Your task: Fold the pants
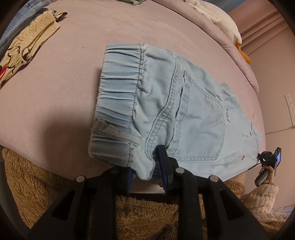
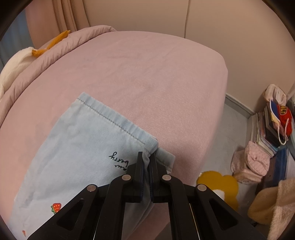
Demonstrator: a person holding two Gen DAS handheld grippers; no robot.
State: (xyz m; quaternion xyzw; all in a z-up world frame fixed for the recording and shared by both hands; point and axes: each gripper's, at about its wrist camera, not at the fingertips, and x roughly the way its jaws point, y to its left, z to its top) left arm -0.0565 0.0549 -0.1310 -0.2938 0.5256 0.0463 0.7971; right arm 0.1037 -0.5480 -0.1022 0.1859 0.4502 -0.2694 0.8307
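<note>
One pair of pale denim pants, flat on pink bed, waistband toward the left of the left view, back pocket up. Small dark lettering beside pocket, too small to read. Near hem, upside-down black script ending "berry", partly hidden by the finger; strawberry print lower down.

Left gripper: angled down, jaws part-way apart, clamped on bunched waistband corner at near bed edge.

Right gripper: angled down, jaws pressed almost together, pinching hem corner.

Right hand in fleecy sleeve, on handle, at the right edge of the left view.

Two other garments at far left: cream printed, blue.
</note>
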